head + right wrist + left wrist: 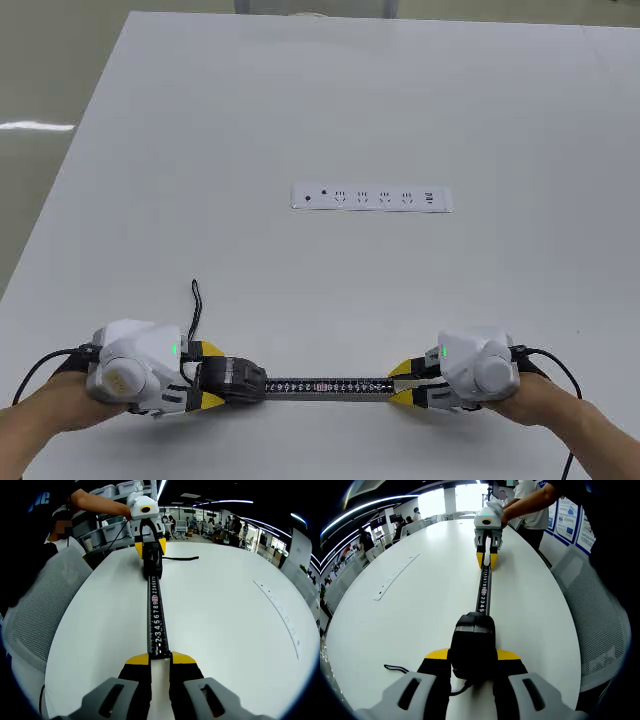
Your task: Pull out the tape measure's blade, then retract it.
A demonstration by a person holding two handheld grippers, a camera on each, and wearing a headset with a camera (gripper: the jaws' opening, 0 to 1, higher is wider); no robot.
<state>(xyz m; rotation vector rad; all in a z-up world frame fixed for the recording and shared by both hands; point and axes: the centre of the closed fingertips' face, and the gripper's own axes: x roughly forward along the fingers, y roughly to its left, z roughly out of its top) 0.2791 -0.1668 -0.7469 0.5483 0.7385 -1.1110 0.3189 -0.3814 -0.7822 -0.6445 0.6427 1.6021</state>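
**Item 1, left gripper**: I see it in the head view at about 7 o'clock, held in a hand. Its jaws are clamped on either side of the tape measure case. In the left gripper view the black case sits between the two yellow-tipped jaws, which press against its flanks.

**Item 2, right gripper**: I see it in the head view at about 5 o'clock, held in the other hand. Its jaws are closed on the free end of the blade. In the right gripper view I see the blade tip pinched between the yellow tips.

**Item 3, tape measure:** The case rests on the table near the front edge. The blade is drawn out and runs flat and straight along the tabletop from the case at 9 o'clock to the right gripper at 3 o'clock. I can read black numerals and a red mark on it.

**Item 4, wrist strap**: A thin black loop lies on the table, trailing from behind the case toward 12 o'clock.

**Item 5, power strip**: It is white and flat, and I place it near the frame centre. It lies at 12 o'clock from the blade, well apart from it and roughly parallel to it.
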